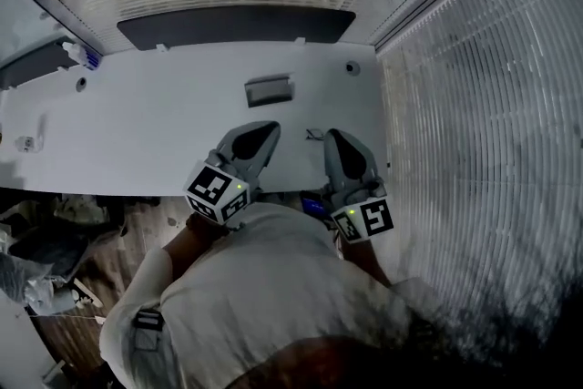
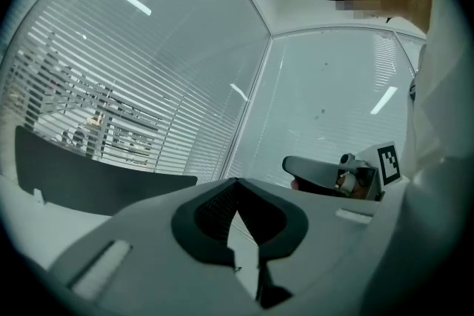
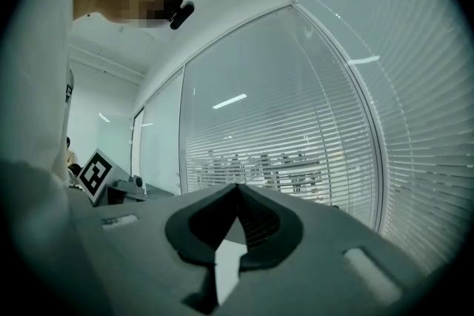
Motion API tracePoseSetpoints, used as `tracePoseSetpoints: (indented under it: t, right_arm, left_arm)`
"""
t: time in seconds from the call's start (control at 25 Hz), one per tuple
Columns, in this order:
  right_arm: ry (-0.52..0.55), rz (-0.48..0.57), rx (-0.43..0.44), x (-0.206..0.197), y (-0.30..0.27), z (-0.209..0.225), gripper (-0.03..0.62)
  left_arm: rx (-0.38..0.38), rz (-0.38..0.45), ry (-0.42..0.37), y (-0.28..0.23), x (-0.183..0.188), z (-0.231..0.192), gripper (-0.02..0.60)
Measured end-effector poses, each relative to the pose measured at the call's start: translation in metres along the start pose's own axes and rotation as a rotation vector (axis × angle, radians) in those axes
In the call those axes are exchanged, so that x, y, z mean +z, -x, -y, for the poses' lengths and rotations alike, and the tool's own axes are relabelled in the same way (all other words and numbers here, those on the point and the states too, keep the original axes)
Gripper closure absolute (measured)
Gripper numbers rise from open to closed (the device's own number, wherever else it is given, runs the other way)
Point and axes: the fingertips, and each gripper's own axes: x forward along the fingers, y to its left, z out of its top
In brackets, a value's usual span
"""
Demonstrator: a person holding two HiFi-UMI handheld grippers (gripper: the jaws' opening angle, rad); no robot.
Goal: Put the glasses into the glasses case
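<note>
While the left tool and the right tool hang closed and empty above the white surface, the grey case lies beyond them.

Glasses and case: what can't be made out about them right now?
- glasses: head view, too small and dark to tell folded or open.
- glasses case: head view, too small to tell lid open or shut.
- Gripper views: neither shows them; the left gripper and right gripper block most of the table.
</note>
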Motion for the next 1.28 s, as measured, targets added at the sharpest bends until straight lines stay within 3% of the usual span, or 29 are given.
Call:
tracePoseSetpoints:
  t: [0.2,0.88,1.12,1.28]
  right_arm:
    - [0.003,-0.044,-0.021,-0.009,-0.001,0.002,0.592]
    - [-0.130,-0.291,-0.046,-0.096,0.030,-0.012,0.592]
    - [-0.131,-0.295,-0.047,-0.101,0.031,-0.014,0.592]
    - [-0.073,-0.292,-0.061,-0.087,0.033,-0.003,0.592]
  left_arm:
    - [0.006,-0.040,0.027,0.000,-0.017,-0.010,0.581]
    - [0.032,-0.237,0.198,0.023,-0.116,-0.011,0.581]
    - [0.033,-0.236,0.198,0.026,-0.118,-0.012,0.581]
    - [0.036,-0.221,0.189,0.026,-0.109,-0.014,0.581]
